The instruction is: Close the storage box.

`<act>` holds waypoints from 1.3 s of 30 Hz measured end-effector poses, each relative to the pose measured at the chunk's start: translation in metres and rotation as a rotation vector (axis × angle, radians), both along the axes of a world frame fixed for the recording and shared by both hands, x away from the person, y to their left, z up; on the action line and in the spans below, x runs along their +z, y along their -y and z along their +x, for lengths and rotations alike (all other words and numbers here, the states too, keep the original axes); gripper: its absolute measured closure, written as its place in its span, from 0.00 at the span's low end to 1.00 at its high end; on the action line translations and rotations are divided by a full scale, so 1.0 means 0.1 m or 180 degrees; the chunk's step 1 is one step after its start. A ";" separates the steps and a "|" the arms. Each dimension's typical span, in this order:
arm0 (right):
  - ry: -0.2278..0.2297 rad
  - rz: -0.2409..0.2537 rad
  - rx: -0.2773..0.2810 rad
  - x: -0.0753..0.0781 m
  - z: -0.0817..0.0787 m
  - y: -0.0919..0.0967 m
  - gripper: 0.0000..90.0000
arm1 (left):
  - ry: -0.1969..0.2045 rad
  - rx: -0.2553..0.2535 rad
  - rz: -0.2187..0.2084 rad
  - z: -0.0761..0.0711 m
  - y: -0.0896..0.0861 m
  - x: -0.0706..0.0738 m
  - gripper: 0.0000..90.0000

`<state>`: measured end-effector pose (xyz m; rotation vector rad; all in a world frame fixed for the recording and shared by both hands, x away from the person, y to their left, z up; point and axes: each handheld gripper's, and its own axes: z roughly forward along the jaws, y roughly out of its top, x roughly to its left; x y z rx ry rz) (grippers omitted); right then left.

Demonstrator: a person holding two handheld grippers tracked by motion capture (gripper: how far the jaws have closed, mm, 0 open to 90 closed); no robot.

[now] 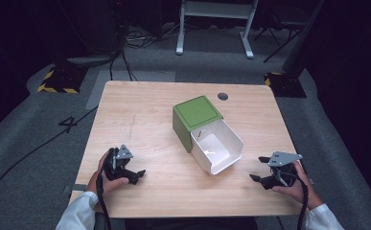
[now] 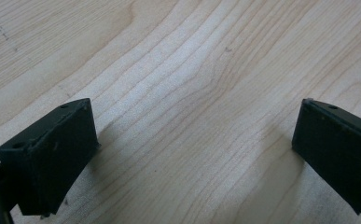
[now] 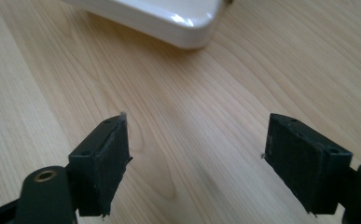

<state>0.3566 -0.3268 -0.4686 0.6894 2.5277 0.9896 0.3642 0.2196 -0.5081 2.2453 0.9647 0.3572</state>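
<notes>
A green box [image 1: 195, 117] stands near the middle of the wooden table [image 1: 140, 110], and its white drawer [image 1: 218, 146] is pulled out toward the front right; the drawer looks empty. My left gripper [image 1: 136, 175] rests low at the front left of the table, open, with bare wood between its jaws [image 2: 197, 140]. At the front right, my right gripper [image 1: 256, 178] points toward the drawer and stands open with nothing in it. From the right gripper view [image 3: 197, 154] a rounded corner of the white drawer [image 3: 169, 16] lies a short way ahead.
A round dark hole [image 1: 223, 96] sits near the table's far right edge. Grey carpet with cables surrounds the table, a white frame [image 1: 216, 24] stands behind it, and yellow-black striped bases [image 1: 58, 86] sit at the back left and right.
</notes>
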 end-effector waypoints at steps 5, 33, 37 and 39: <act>-0.0030 0.0060 -0.0295 -0.14 -0.07 0.27 0.25 | -0.0001 -0.0002 -0.0004 0.00 0.00 0.00 0.00; -0.0148 0.0406 -0.1161 -0.39 -0.22 0.94 0.21 | -0.0006 0.0004 0.0000 0.00 0.00 0.00 0.00; -0.0149 0.0408 -0.1161 -0.39 -0.22 0.94 0.21 | -0.0009 0.0004 -0.0001 0.00 0.00 0.00 0.00; -0.0148 0.0408 -0.1162 -0.39 -0.22 0.94 0.21 | -0.0005 0.0006 0.0001 0.00 0.00 0.00 0.00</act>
